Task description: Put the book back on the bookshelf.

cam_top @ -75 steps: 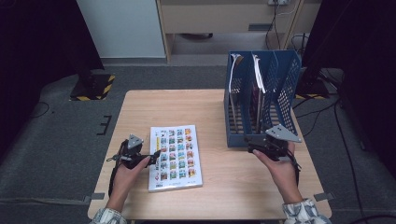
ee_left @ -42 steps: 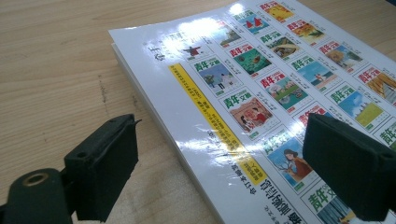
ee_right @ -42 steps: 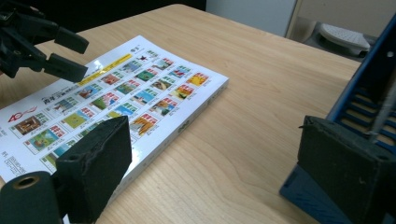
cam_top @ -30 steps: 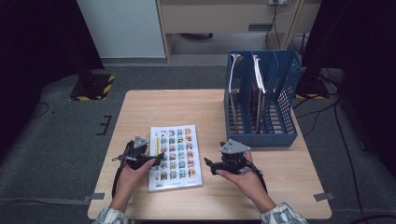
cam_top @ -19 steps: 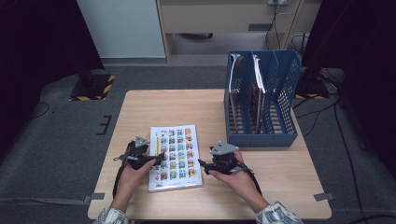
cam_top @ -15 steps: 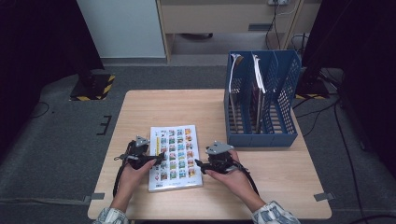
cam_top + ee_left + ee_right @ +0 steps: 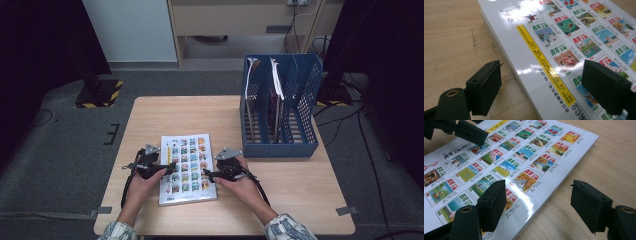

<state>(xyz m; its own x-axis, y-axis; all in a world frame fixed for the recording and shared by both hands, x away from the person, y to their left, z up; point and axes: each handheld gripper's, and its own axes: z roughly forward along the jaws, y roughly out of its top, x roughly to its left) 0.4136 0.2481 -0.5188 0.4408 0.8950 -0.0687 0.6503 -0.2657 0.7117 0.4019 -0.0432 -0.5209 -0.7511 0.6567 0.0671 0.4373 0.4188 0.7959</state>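
While the magazine (image 7: 186,169) lies flat on the wooden table (image 7: 160,115), near edge centre-left, I read it as a thick glossy volume: white cover, grid of small colour cover thumbnails with red and green Chinese titles, yellow strip running along its left side. Well apart, at far right of the table, stands the blue file rack (image 7: 280,112) with a few upright items in its slots.

Left gripper (image 7: 167,169) sits at the magazine's left edge, hand low on the table, jaws pointing right. Jaws apart and straddling the edge in the left gripper view: one pad over bare wood, the other over the cover. No pressure on the book that I can see. Its jaws have just been closing a little.

Right gripper (image 7: 209,176) is at the magazine's right edge, pointing left, forearm coming in from the near side. Jaws apart, again straddling: one pad above the cover, one over the wood beside the edge. Not clamped. Its jaws have just been opening slightly, with the magazine's edge between them.

Versus 2.5 s ago: right gripper was over by the rack's near side; it now mirrors the left across the magazine. Left hand barely changed. Magazine in the same spot.
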